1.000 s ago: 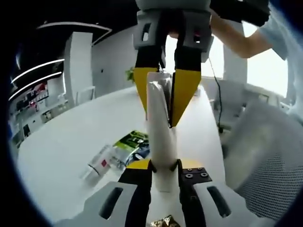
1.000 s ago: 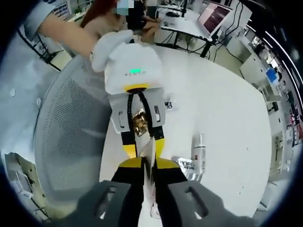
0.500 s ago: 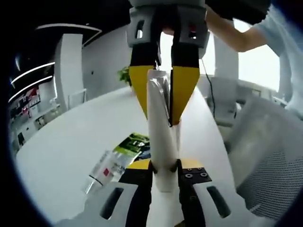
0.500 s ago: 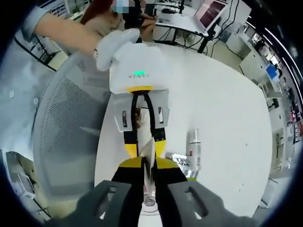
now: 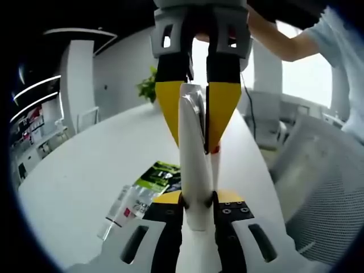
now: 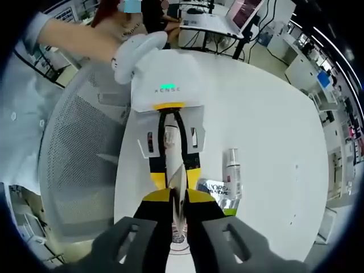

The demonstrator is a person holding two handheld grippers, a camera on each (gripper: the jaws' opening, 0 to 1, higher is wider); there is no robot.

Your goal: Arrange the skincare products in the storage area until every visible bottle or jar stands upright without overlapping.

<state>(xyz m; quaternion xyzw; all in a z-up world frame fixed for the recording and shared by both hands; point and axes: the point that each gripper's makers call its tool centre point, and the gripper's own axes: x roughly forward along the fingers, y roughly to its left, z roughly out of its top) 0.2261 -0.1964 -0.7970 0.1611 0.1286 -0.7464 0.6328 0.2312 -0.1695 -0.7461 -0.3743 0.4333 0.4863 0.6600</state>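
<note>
**Operator:** Big picture first. I've got the white surface spread under me, with a mesh chair pulled up at its edge. Over the surface, both tongs are on one white tube, held in the air between them.

**Observer:** Which tongs hold which end?

**Operator:** In the left gripper view, my left tongs are pressed in on the tube's lower part, and the right tongs reach in from the top, yellow tips pinching the flat crimped end. In the right gripper view it's mirrored: right tongs clamped on the crimp, left tongs facing them just beyond.

**Observer:** And the rest of the products?

**Operator:** Lying flat on the surface below: a clear bottle with a red label on its side, and a green-and-black sachet just beside it, maybe touching. Neither is upright, so I judge the task is far from finished.

**Observer:** What worries you?

**Operator:** Two grips on one soft tube. If my hands drift apart or twist, I could kink the tube or tear it loose from one pinch. The crimp hold is thin, so it may slip. Releasing the wrong side first could swing the tube down onto the bottle. And when I stand it, a narrow cap base may tip it over onto the sachet.
</note>
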